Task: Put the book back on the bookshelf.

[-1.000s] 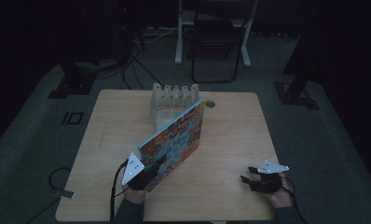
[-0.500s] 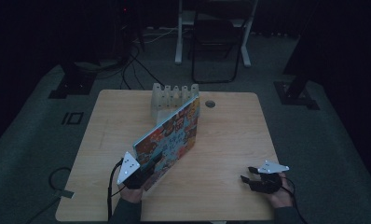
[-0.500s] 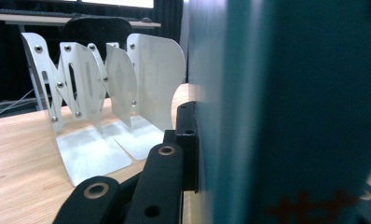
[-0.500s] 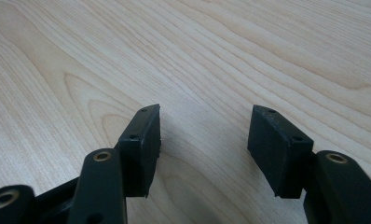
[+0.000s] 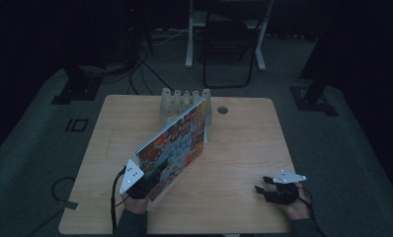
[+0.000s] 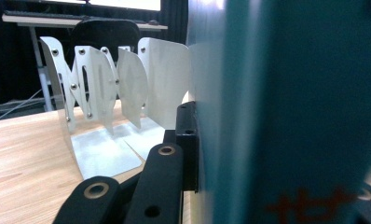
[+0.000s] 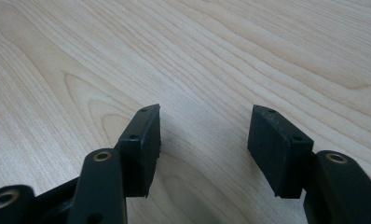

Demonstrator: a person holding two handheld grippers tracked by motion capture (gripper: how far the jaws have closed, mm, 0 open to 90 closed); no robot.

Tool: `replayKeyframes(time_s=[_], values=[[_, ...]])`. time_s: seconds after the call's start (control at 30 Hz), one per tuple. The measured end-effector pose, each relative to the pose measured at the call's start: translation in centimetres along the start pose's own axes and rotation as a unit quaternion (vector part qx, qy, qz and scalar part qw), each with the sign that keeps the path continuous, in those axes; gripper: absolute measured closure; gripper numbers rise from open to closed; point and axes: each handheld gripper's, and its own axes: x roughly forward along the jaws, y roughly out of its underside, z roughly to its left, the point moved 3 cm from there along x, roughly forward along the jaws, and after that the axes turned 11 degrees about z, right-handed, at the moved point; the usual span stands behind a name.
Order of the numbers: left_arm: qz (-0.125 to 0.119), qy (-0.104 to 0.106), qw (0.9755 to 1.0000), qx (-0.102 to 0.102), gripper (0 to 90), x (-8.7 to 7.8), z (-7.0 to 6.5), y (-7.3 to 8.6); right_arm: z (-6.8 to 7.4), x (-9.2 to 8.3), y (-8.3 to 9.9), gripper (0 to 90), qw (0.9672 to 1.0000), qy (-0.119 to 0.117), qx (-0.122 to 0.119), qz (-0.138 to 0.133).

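Note:
A colourful picture book (image 5: 177, 143) stands tilted on edge over the wooden table (image 5: 244, 148), its far corner up against a white metal rack (image 5: 179, 103) with several upright dividers. My left gripper (image 5: 154, 177) is shut on the book's near end. In the left gripper view the teal cover (image 6: 291, 116) is pressed against one black pad (image 6: 187, 140), and the rack (image 6: 109, 84) stands just beyond. My right gripper (image 5: 263, 188) rests low at the table's front right, open, with bare wood between its jaws (image 7: 204, 144).
A small round hole (image 5: 222, 109) sits in the tabletop right of the rack. Beyond the table's far edge stand a chair (image 5: 231, 44) and stand legs on a dark floor with cables (image 5: 145, 69). A cable trails from the left gripper over the front edge.
The left gripper and the book have drifted slightly to the left, the book's far end staying at the rack. The right gripper has not moved.

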Motion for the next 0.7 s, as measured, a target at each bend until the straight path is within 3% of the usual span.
replayKeyframes(time_s=[0.23, 0.7], values=[[-0.004, 0.005, 0.9999, -0.008, 81.1, -0.2, 0.31, 0.01, 0.01, 0.01, 0.0, 42.8, 1.0, 0.0, -0.001, 0.0], [-0.005, -0.022, 0.9997, -0.01, 81.0, -0.63, 0.96, -0.24, 0.04, 0.05, -0.01, 39.5, 1.0, -0.001, -0.004, 0.003]])
